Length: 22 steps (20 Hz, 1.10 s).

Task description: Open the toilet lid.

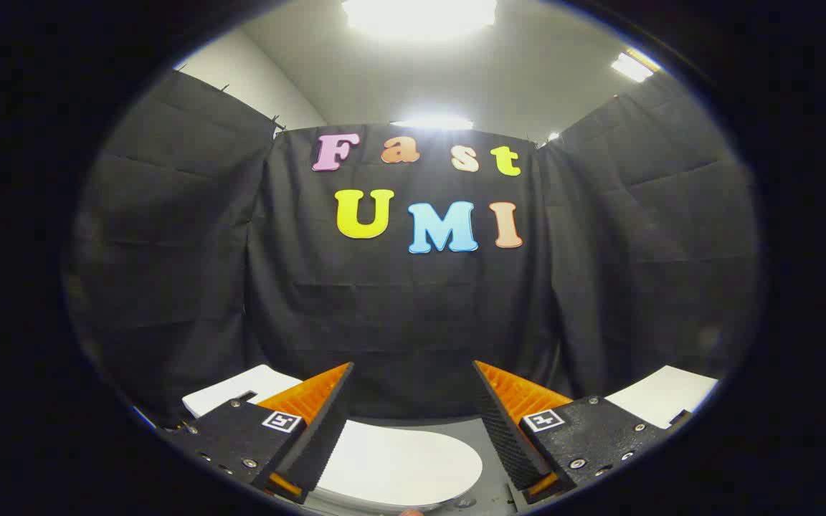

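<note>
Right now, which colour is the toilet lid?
White. The toilet lid shows best in the gripper view, lying low between the open tool fingers.

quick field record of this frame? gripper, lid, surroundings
gripper: open, jaws spread wide, holding nothing
toilet lid: white, lying flat and closed, low between the jaws
contact: none visible; jaws look raised above the lid
white panels: flat pieces to either side, behind the jaws
backdrop: black cloth wall beyond the lid
lighting: ceiling lights on
task state: lid not yet opened
</note>
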### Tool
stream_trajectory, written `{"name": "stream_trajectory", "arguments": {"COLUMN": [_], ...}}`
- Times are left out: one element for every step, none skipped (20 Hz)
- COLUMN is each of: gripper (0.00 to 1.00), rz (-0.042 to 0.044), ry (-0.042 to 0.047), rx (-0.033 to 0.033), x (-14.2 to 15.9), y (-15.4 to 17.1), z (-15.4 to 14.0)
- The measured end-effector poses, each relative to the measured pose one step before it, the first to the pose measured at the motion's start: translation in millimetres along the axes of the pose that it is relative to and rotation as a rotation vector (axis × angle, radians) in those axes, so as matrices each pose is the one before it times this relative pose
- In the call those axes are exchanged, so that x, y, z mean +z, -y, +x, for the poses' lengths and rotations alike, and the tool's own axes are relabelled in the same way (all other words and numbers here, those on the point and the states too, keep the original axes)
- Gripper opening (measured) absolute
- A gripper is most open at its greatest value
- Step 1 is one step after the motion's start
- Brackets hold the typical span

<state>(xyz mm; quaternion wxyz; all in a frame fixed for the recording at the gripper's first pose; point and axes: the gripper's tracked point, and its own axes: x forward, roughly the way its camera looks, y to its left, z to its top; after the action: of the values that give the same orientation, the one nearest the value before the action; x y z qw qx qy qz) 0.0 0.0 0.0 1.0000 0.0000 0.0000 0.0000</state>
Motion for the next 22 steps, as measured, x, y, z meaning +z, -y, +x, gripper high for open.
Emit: {"name": "stream_trajectory", "arguments": {"gripper": [0.96, 0.96, 0.96, 0.96, 0.96, 0.96, 0.96, 0.96, 0.96, 0.96, 0.96, 0.96, 0.96, 0.96, 0.96, 0.96, 0.96, 0.96, 0.96, 0.96, 0.96, 0.96], "rz": [0.00673, 0.00404, -0.00229, -0.0103, -0.01007, -0.00924, -0.00411, 0.00267, 0.0059, 0.00706, 0.00648, 0.00372, 0.00191, 0.00072, -0.00119, -0.00227, -0.00278, -0.00235, -0.00213, -0.00065, 0.00548, 0.01516], "ry": [0.00724, 0.0056, 0.00516, 0.00305, -0.00134, -0.00414, -0.00424, -0.00361, -0.00416, -0.00481, -0.00411, -0.00076, -0.00072, 0.00138, 0.0034, 0.00583, 0.00648, 0.00575, 0.00364, 0.00095, -0.00226, -0.00608], "rx": [-0.00211, -0.00184, -0.00464, -0.01185, -0.01271, -0.01006, -0.00417, -0.00267, -0.0022, -0.00099, -0.00183, -0.0023, -0.00233, -0.00032, 0.00234, 0.00359, 0.00326, 0.00198, 0.00132, -0.00011, 0.0005, 0.00544], "x": [1.41, 1.54, -0.25, 0.5, -1.73, -1.48, -1.75, -0.66, -2.22, -1.07, -1.96, 0.58, -0.78, 0.17, 1.2, 2.27, 0.83, 1.52, -0.59, -0.36, -3.0, -3.87], "y": [1.69, 2.03, 3.58, 4.25, 5.32, 3.89, 1.65, 1.72, 2.5, 2.0, 1.65, 2.04, 1.73, 0.85, -0.11, -0.37, -0.37, -0.71, -0.35, -0.23, -0.89, -1.82], "z": [-0.38, -0.39, -0.18, 0.18, -0.57, 0.67, -0.1, 0.02, 0.61, 0.49, 0.35, -0.06, -0.29, -0.39, -0.16, 0.04, -1.03, -0.1, 0.39, 0.58, 1.22, 1.57]}}
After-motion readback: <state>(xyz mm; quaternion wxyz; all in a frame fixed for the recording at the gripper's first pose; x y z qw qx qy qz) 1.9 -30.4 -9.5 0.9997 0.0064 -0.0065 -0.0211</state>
